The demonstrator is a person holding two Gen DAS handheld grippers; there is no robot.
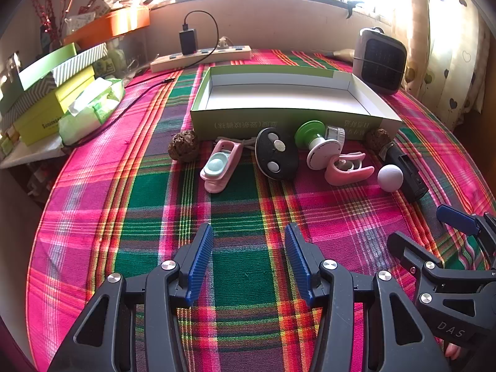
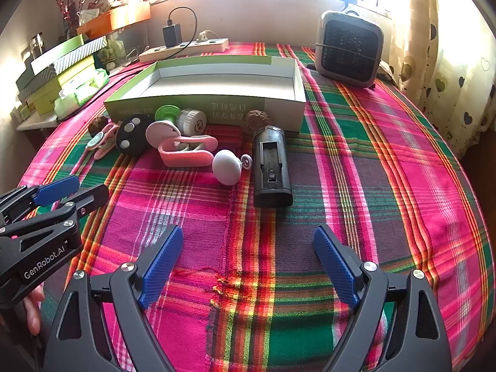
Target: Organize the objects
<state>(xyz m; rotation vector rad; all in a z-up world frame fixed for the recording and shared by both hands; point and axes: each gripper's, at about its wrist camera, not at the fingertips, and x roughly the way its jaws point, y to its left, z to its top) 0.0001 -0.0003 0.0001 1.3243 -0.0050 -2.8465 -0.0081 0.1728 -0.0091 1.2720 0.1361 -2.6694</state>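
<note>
Left wrist view: left gripper [image 1: 249,235] released, nothing between its blue pads, near side of shallow green-and-white cardboard box [image 1: 285,121]; black oval three-button disc [image 1: 276,154] just before the box.

Right wrist view: right gripper [image 2: 248,241] spread wide, empty; long black plastic battery-case [image 2: 271,167] and white foam ball [image 2: 226,167] before the box.

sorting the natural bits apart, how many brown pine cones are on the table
2, both against the green box front wall: one pine cone near its left corner, the other near its right. More could hide behind the clutter.

left tongs [image 2: 71,192]: "GenRobot.AI" | right tongs [image 1: 427,229]: "DAS" | box [image 1: 235,121]: Chinese print, unclear
</note>
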